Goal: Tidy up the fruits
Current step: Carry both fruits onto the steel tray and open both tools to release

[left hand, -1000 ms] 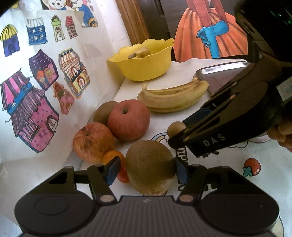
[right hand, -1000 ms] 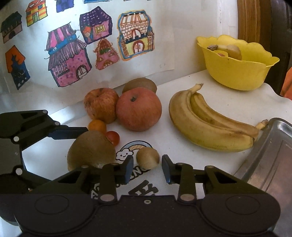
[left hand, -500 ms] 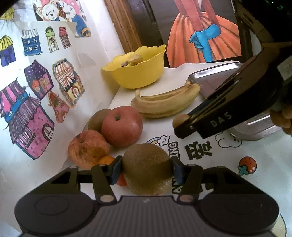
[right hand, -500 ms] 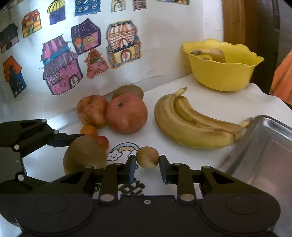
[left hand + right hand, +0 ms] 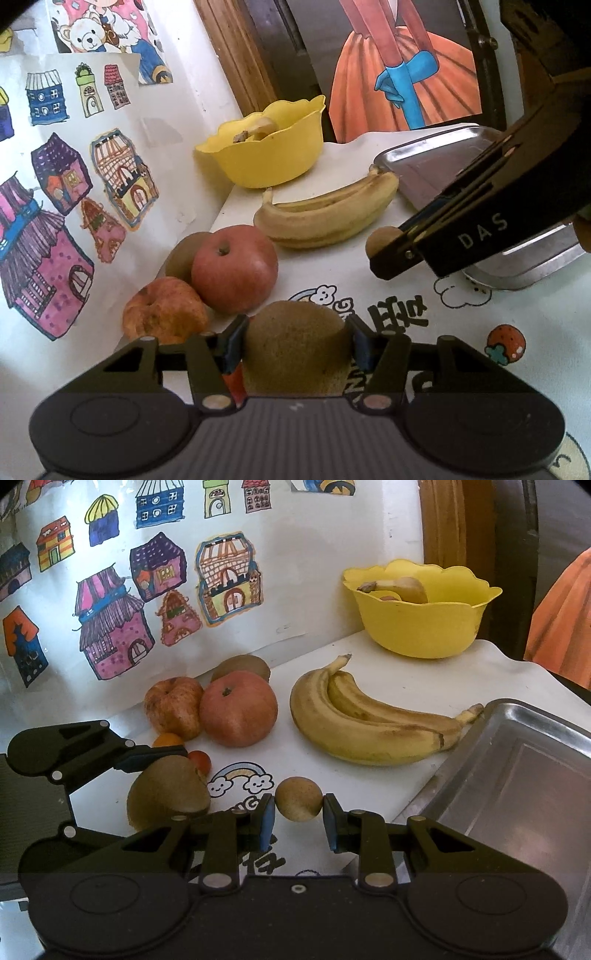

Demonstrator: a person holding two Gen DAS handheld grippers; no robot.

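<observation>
My left gripper (image 5: 295, 341) is shut on a large brown kiwi (image 5: 295, 347) and holds it above the white table; both also show in the right wrist view, the kiwi (image 5: 166, 790) at lower left. My right gripper (image 5: 298, 812) is shut on a small round brown fruit (image 5: 298, 798), also seen in the left wrist view (image 5: 382, 238). On the table lie a red apple (image 5: 238, 709), a wrinkled apple (image 5: 173, 705), another kiwi (image 5: 242, 666), two bananas (image 5: 362, 720) and small orange and red fruits (image 5: 199, 758).
A yellow bowl (image 5: 421, 627) holding a banana piece stands at the back by the wall. A metal tray (image 5: 517, 775) lies at the right. Paper drawings of houses (image 5: 110, 627) cover the wall behind the fruit. The tablecloth has printed cartoons.
Both grippers closed on their fruit and rose from the table: the left with the large kiwi, the right with the small round fruit. The fruit on the table stayed put.
</observation>
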